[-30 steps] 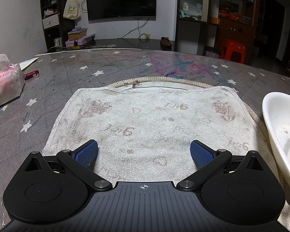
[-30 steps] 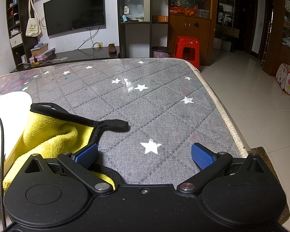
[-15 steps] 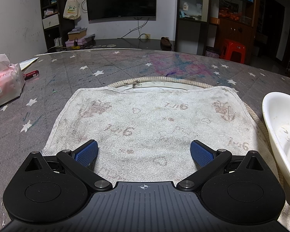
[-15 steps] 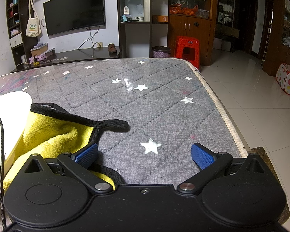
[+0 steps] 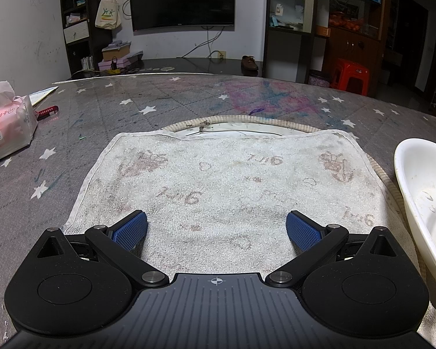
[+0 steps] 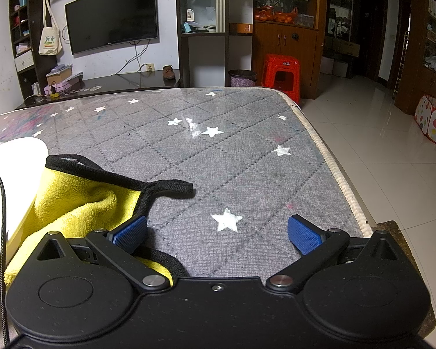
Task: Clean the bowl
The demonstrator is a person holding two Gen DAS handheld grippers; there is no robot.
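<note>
Covering table [image 6: 247,160]: grey star-print cloth; tiled floor [image 6: 392,151] beyond; both grippers' fingers wide, empty.

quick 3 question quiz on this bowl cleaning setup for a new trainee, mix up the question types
1. True or false: the left gripper is shut on the white towel.
2. Multiple choice: the yellow cloth lies A) inside the bowl, B) on the table beside the bowl, C) between the right gripper's fingertips.
3. Fill in: specks of residue show inside the ____ in the left wrist view.

Key
1. False: both grippers are open and hold nothing.
2. B
3. bowl
</note>
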